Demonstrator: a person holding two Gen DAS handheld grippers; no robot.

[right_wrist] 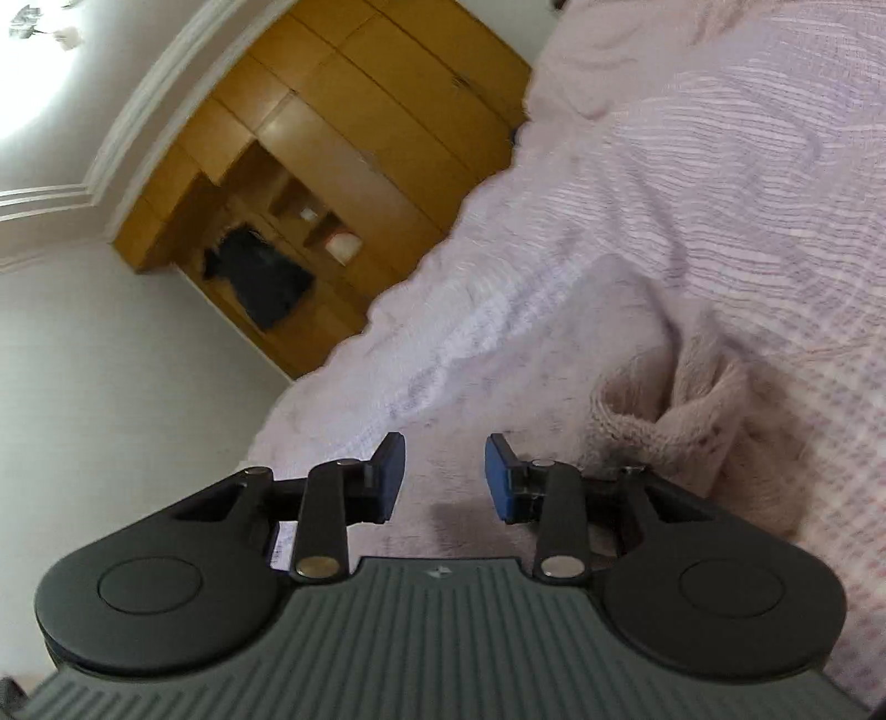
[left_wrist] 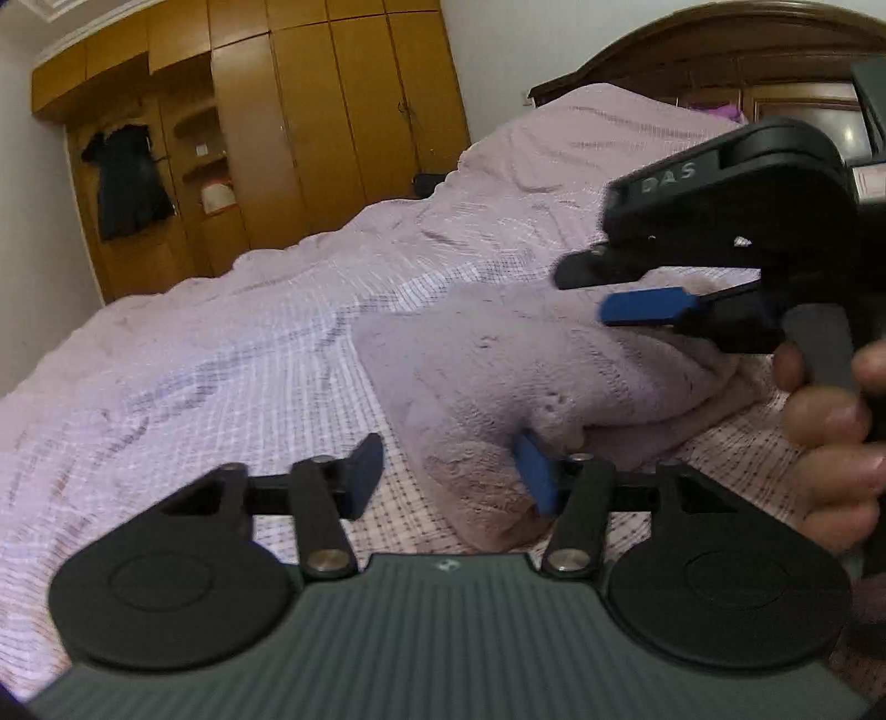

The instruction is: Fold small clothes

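A fluffy pale pink garment point(left_wrist: 515, 382) lies folded in a bundle on the bed. My left gripper point(left_wrist: 451, 476) is open right at its near edge, the right blue pad touching the fabric. My right gripper point(left_wrist: 626, 293) shows in the left wrist view above the bundle's right side, held by a hand. In the right wrist view my right gripper point(right_wrist: 446, 479) is open and empty, just over the pink garment point(right_wrist: 692, 415), whose rolled edge lies to its right.
The bed is covered with a lilac checked sheet point(left_wrist: 249, 354) with wrinkles. A wooden wardrobe point(left_wrist: 310, 127) with a dark garment point(left_wrist: 130, 177) hanging stands beyond the bed. A dark wooden headboard point(left_wrist: 720, 50) is at the back right.
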